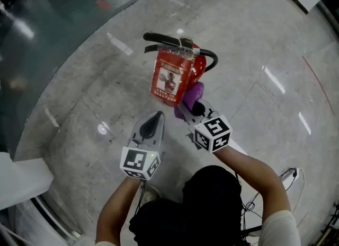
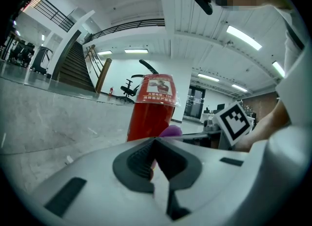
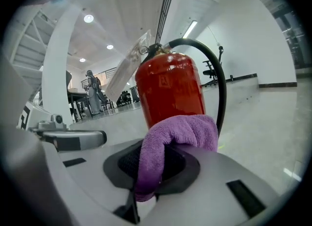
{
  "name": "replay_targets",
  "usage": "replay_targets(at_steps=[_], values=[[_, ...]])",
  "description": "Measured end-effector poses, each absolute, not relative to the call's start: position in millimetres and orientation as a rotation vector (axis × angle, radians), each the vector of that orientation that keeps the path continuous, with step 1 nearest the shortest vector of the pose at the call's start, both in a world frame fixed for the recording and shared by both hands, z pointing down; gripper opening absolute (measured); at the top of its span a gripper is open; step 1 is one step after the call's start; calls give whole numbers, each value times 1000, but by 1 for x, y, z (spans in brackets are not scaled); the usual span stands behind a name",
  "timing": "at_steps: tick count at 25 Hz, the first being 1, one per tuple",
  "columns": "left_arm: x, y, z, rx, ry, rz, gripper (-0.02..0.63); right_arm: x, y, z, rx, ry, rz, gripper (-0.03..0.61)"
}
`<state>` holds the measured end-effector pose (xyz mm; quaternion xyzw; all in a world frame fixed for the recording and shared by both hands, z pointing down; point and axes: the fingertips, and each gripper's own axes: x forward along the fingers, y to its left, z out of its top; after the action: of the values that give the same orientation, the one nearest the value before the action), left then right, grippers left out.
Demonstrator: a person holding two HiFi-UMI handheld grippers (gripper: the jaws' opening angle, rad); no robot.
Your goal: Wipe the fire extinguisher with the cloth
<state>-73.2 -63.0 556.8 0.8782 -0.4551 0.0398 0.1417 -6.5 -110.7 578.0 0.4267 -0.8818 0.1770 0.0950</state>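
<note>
On the grey stone floor point(image 1: 254, 54), a little way in from its curved edge beside a dark glossy area, the red fire extinguisher point(image 1: 197, 69) stands upright. It has a black handle point(image 1: 161, 39) on top and a black hose point(image 1: 212, 56) looping down its side. A printed tag point(image 1: 169, 78) in a clear sleeve hangs at its front.

The right gripper point(image 1: 193, 107) has its jaws closed tight on a purple cloth point(image 1: 192, 95). A fold of the cloth bulges out past the jaw tips, right at the lower part of the red body; whether it actually touches cannot be told. In the right gripper view the cloth point(image 3: 180, 132) sits directly before the cylinder point(image 3: 170, 93).

The left gripper point(image 1: 153, 120) is just beside the right one and a little short of the extinguisher, pointing at it. Its jaws point(image 2: 156, 159) are closed together and hold nothing.
</note>
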Motion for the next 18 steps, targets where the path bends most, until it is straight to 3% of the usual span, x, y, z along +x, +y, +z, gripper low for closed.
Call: replay_targets(at_steps=[18], values=[[-62,-79,545,2516,-1318,125,5,-6,-102,474,1239,-2784,289,55]])
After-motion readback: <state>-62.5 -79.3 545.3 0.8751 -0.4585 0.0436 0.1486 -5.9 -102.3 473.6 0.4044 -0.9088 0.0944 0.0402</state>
